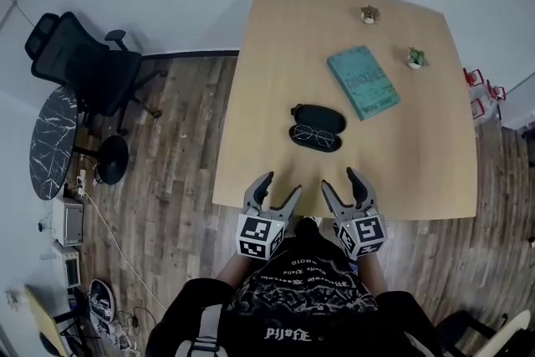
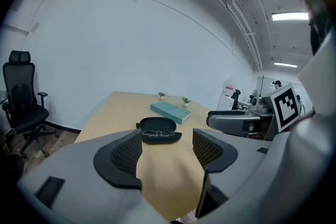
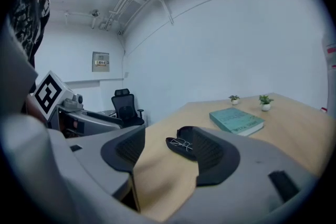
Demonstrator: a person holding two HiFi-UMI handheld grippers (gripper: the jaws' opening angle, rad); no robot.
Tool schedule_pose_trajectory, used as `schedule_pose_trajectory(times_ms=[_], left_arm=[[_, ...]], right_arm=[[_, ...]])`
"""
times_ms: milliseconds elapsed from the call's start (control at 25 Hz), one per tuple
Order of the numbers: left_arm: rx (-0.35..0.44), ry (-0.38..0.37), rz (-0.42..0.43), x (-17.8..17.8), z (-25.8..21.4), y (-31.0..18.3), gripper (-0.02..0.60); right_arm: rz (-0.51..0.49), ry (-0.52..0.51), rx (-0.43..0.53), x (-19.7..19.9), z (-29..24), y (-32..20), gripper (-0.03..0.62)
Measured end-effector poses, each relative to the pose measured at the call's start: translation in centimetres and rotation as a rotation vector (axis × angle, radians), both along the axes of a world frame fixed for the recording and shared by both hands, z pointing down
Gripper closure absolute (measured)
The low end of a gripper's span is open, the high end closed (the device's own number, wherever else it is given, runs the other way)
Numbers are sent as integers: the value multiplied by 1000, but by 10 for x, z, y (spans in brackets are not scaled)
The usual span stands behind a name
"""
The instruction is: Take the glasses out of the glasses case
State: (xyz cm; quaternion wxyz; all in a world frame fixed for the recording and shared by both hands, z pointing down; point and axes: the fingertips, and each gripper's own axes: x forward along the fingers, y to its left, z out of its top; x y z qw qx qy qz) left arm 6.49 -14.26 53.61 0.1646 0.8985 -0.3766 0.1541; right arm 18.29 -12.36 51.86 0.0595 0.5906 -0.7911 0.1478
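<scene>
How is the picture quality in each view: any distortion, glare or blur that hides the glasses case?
Head view: even light, sharp, slight bending at the edges; the open glasses case and the glasses read clearly. Left gripper view: strong fisheye, dark corners, a bright ceiling lamp, no glare on the case. Right gripper view: same fisheye; one of its own jaws covers part of the case.

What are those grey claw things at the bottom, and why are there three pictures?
Those are two grey grippers, claws that a person holds, one in each hand. The left gripper and the right gripper are both open and hold nothing. One picture looks down from a camera on the person's head; the other two come from cameras riding on the grippers. On the pale wooden table lie an open black glasses case with thin wire glasses inside, a teal book and two tiny potted plants.
</scene>
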Motion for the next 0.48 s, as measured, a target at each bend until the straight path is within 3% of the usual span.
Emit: schedule_pose_trajectory(times_ms=[280, 480], left_arm=[[22, -4, -109, 22, -1, -29, 272], [15, -7, -163, 26, 0, -34, 272]], right_arm=[[-251, 30, -37, 12, 6, -32, 299], [-368, 57, -48, 7, 6, -44, 299]])
